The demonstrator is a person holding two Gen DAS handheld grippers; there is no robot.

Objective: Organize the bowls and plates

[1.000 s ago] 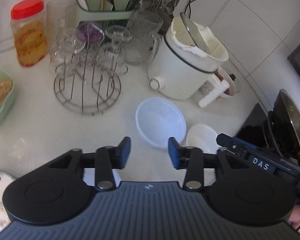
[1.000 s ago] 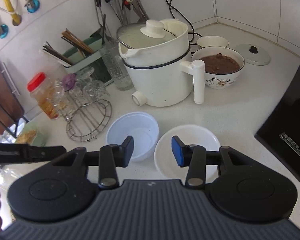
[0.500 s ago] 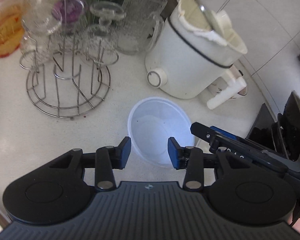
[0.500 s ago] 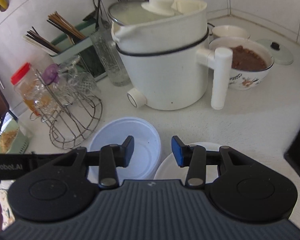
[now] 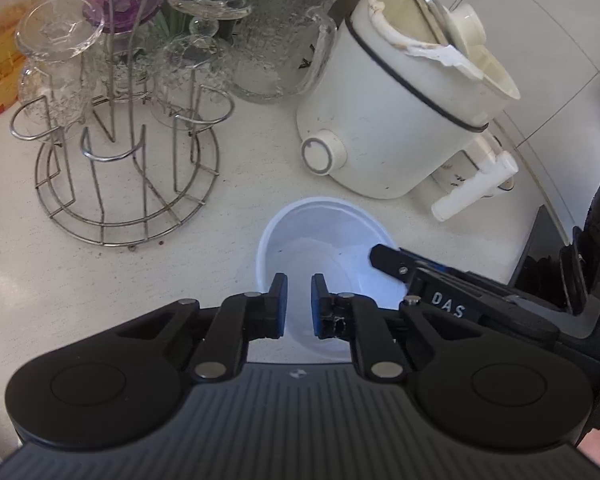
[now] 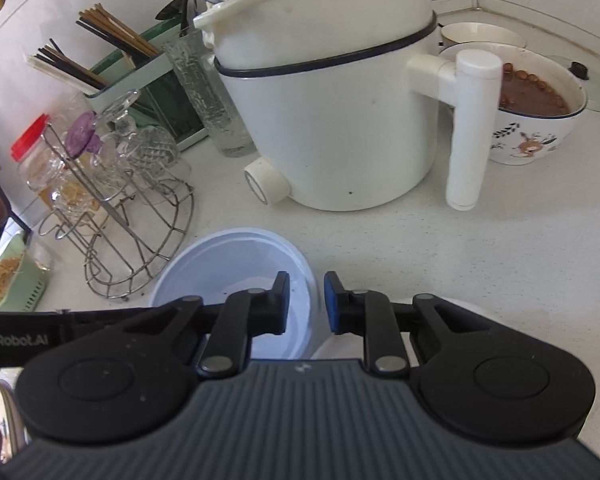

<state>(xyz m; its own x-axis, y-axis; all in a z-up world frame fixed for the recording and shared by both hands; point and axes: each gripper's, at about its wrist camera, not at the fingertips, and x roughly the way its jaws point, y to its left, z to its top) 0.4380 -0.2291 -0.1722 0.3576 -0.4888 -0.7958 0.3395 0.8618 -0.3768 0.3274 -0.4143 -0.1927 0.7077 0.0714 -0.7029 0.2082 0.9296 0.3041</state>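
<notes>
A translucent white plastic bowl stands on the pale counter in front of the electric pot. My left gripper is shut on the bowl's near-left rim, and the bowl's wall shows between its blue pads. My right gripper straddles the bowl's right rim with its jaws closing on it. One of its fingers lies over that rim in the left wrist view. A white dish sits beside the bowl, mostly hidden under the right gripper.
A white electric pot with a side handle stands just behind the bowl. A wire rack of glasses is to the left and a bowl of brown food to the right. A dark stove edges the counter.
Both grippers came down and forward onto the plastic bowl. Their jaws went from wide apart to nearly together, the left at the near-left rim and the right at the right rim.
</notes>
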